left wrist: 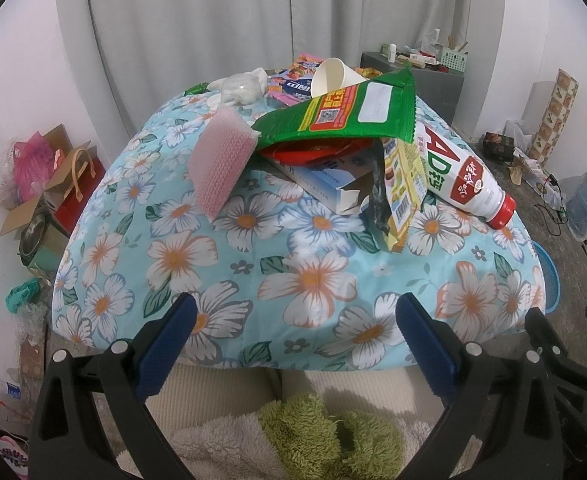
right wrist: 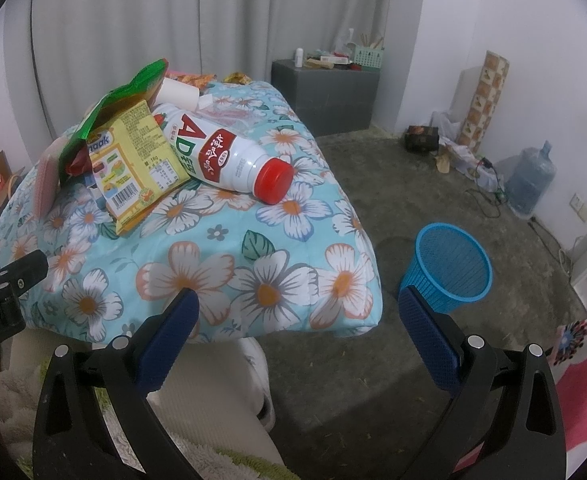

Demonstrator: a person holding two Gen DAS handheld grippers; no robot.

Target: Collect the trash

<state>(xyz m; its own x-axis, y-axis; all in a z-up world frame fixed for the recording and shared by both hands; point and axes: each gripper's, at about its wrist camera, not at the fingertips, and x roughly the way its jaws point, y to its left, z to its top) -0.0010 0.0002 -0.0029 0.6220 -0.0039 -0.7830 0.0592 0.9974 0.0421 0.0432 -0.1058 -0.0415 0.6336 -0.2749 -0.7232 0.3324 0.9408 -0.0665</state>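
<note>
A pile of trash lies on a table covered with a flowered cloth (left wrist: 301,280). It holds a white AD bottle with a red cap (left wrist: 465,176) (right wrist: 229,156) on its side, a green snack bag (left wrist: 357,112), a yellow wrapper (right wrist: 141,160), a blue-white carton (left wrist: 325,184), a pink sponge (left wrist: 221,160) and a paper cup (left wrist: 333,76). A blue mesh bin (right wrist: 449,268) stands on the floor to the right of the table. My left gripper (left wrist: 297,308) is open and empty at the table's near edge. My right gripper (right wrist: 297,300) is open and empty by the table's near right corner.
A grey cabinet (right wrist: 329,96) with small items stands at the back. A water jug (right wrist: 529,180), cables and boxes lie along the right wall. Boxes and bags (left wrist: 41,188) crowd the floor at the left. A cream and green fleece (left wrist: 317,432) lies below the grippers.
</note>
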